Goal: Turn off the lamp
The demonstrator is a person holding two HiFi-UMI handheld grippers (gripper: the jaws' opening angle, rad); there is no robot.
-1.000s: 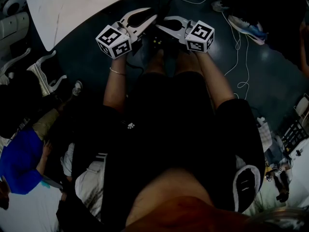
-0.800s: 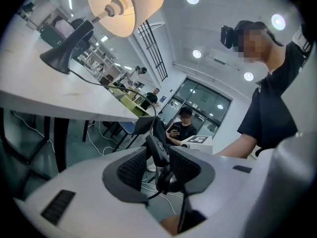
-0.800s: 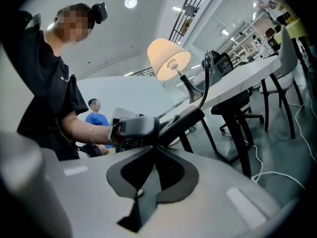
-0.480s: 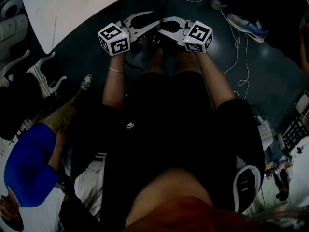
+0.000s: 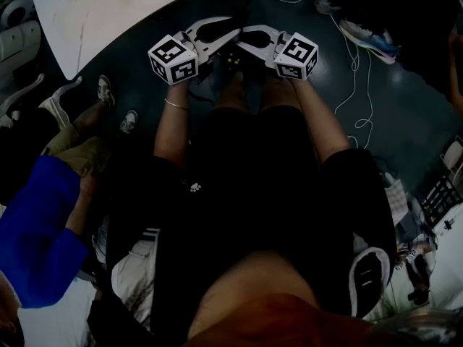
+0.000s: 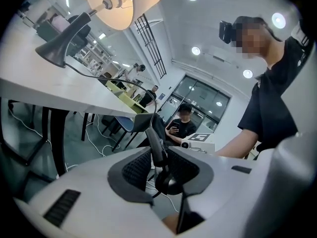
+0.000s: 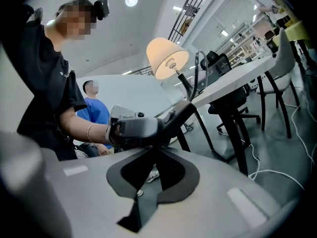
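Observation:
The lamp (image 6: 124, 4) stands lit on the white table (image 6: 49, 90); its shade (image 7: 167, 57) glows in the right gripper view too. Below the table edge both grippers face each other around the lamp's black cord switch (image 6: 156, 140). My right gripper (image 7: 153, 165) is shut on one end of the switch (image 7: 176, 117). My left gripper (image 6: 159, 165) has the switch's other end and cord between its jaws, which are closing; the pads stand a little apart from it. In the head view the left gripper (image 5: 233, 29) and right gripper (image 5: 242, 38) nearly meet tip to tip.
A person in blue (image 5: 36, 230) stands at the left beside a white chair (image 5: 61, 107). Cables (image 5: 354, 85) and shoes (image 5: 369, 38) lie on the dark floor. Someone seated holds a phone (image 6: 183, 125). Black table legs (image 7: 237, 133) stand to the right.
My left gripper shifted slightly toward the right gripper, then held still. The right gripper kept its grip and place. The person in blue moved along the left side.

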